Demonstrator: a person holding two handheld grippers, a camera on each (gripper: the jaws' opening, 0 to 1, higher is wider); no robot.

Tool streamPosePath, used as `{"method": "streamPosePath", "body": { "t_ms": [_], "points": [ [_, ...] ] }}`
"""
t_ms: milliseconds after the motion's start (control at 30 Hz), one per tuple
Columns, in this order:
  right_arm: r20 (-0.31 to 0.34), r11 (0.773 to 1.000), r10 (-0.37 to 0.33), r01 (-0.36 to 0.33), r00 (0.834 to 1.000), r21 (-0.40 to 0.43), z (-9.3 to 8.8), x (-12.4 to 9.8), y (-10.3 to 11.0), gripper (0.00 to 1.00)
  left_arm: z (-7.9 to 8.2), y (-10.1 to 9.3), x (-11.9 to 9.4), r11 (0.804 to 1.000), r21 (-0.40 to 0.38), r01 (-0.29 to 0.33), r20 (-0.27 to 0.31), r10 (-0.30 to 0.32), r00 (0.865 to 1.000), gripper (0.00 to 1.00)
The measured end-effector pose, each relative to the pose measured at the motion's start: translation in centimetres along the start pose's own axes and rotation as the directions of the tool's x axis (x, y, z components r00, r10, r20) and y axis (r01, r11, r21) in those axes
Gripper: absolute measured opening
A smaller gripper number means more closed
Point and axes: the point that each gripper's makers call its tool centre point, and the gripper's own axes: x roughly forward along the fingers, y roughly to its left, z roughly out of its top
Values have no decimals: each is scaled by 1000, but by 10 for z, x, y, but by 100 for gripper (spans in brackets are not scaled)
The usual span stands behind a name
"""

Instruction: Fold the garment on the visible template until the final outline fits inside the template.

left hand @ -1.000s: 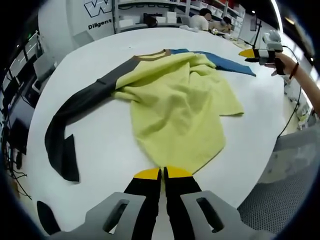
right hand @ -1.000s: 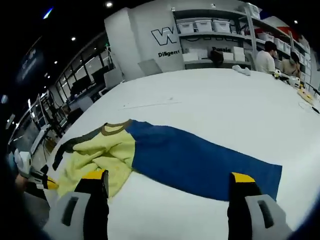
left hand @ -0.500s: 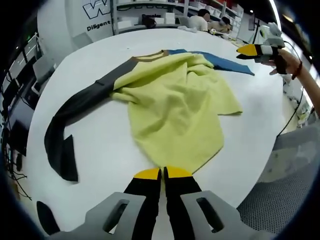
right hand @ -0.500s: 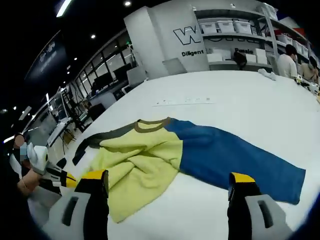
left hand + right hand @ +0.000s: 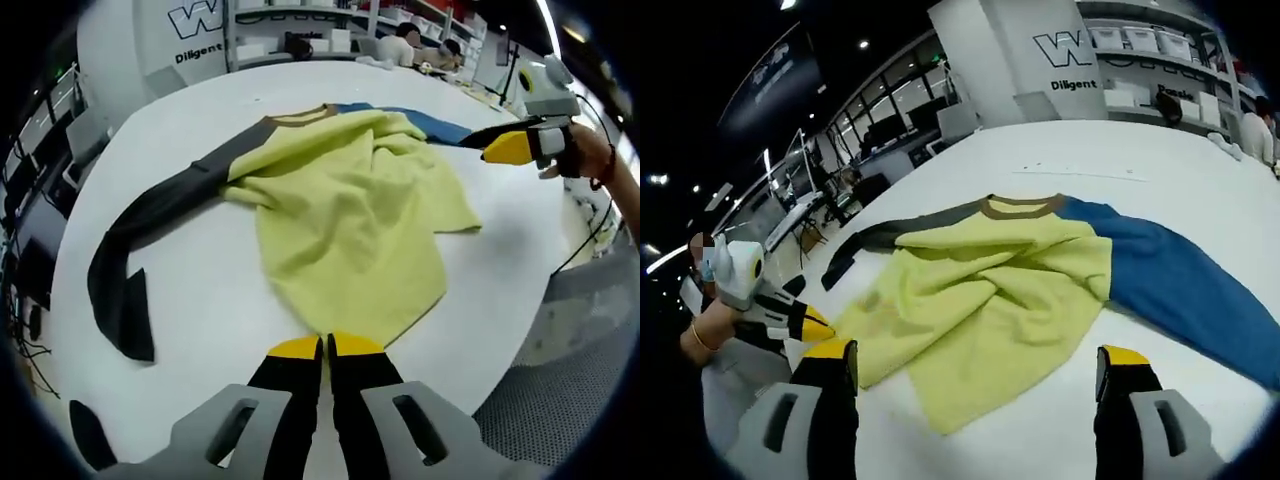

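White table (image 5: 250, 330), rumpled yellow-blue-grey garment (image 5: 350, 210); left claw (image 5: 327, 347) closed empty, right claw (image 5: 978, 360) wide.

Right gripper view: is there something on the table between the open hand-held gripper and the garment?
Nothing visible. Bare white table lies between the right hand-held gripper and the garment.

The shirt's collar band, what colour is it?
The collar band is olive-brown, clearest in the right gripper view.
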Motion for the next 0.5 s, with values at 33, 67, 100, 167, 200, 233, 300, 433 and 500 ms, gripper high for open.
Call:
{"method": "streamPosePath", "body": {
  "t_ms": [33,67,100,167,200,233,300,433,500],
  "points": [
    [0,1000,0,0,1000,0,-1,1,1,97,0,0,0,1000,-1,1,0,-1,1000,2],
    [-16,1000,8,-8,1000,-8,-4,2,5,97,0,0,0,1000,-1,2,2,-2,1000,2],
    [-17,1000,7,-8,1000,-12,-6,3,7,96,1,0,0,1000,-1,3,3,-3,1000,2],
    [-40,999,7,-8,999,-32,-12,7,11,95,1,-1,0,1000,-2,4,6,-4,1000,2],
    [-46,999,6,-8,999,-35,-14,8,12,94,1,-1,0,1000,-2,5,6,-5,1000,2],
    [-57,999,6,-8,998,-37,-16,9,13,93,1,-1,0,1000,-2,6,9,-6,1000,2],
    [-62,999,4,-7,998,-39,-19,11,14,90,1,-1,0,1000,-5,8,10,-8,1000,2],
    [-86,998,-14,9,996,-65,-26,15,15,86,2,1,0,1000,-8,9,14,-9,1000,2],
    [-102,996,-29,20,994,-83,-30,16,13,80,1,0,0,1000,-9,12,11,-12,1000,2]
  ]
}}
